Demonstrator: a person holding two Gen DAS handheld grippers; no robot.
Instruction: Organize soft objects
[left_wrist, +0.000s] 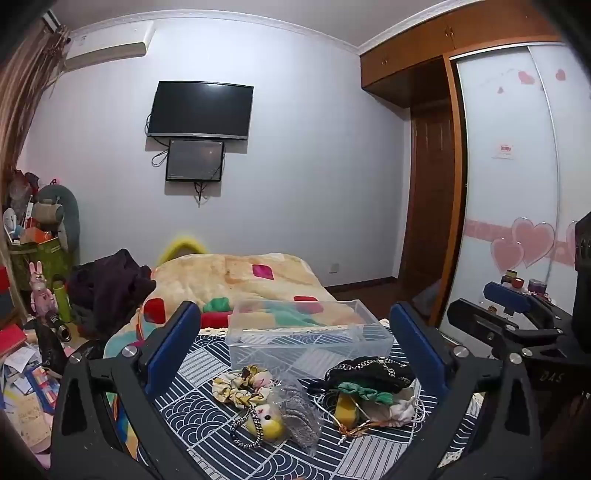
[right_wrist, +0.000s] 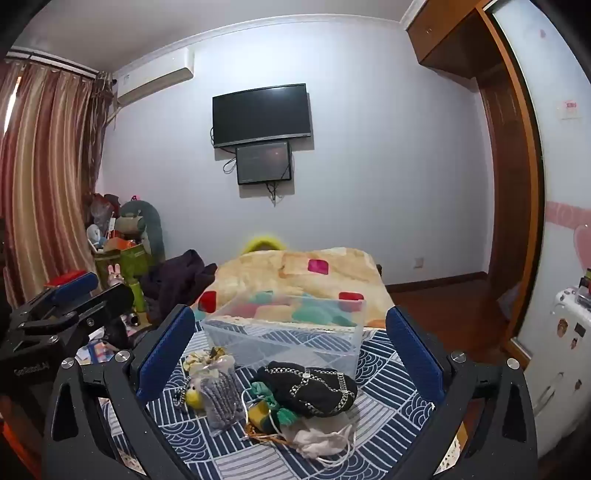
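The left gripper (left_wrist: 295, 343) is standing with its blue-padded fingers (left_wrist: 173, 339) spread wide, gripping nothing and touching nothing, and it is hovering level above the patterned cloth (left_wrist: 195, 413), pointing toward the far wall. The right gripper (right_wrist: 291, 347) is likewise gaping wide and carrying nothing, hanging just beside the left one at about the same height and facing the same way. Between the spread fingers of both, the soft objects are lying in a loose pile on the cloth: a floral scrunchie (left_wrist: 240, 384), a yellow plush charm (left_wrist: 267, 424), a grey knit piece in a clear bag (right_wrist: 221, 402), a black chain-trimmed hat (right_wrist: 310, 387), a green bow (left_wrist: 365, 393) and a white pouch (right_wrist: 321, 441). The clear plastic bin (left_wrist: 306, 339) is sitting just behind the pile, in front of the bed blanket (left_wrist: 236, 277).
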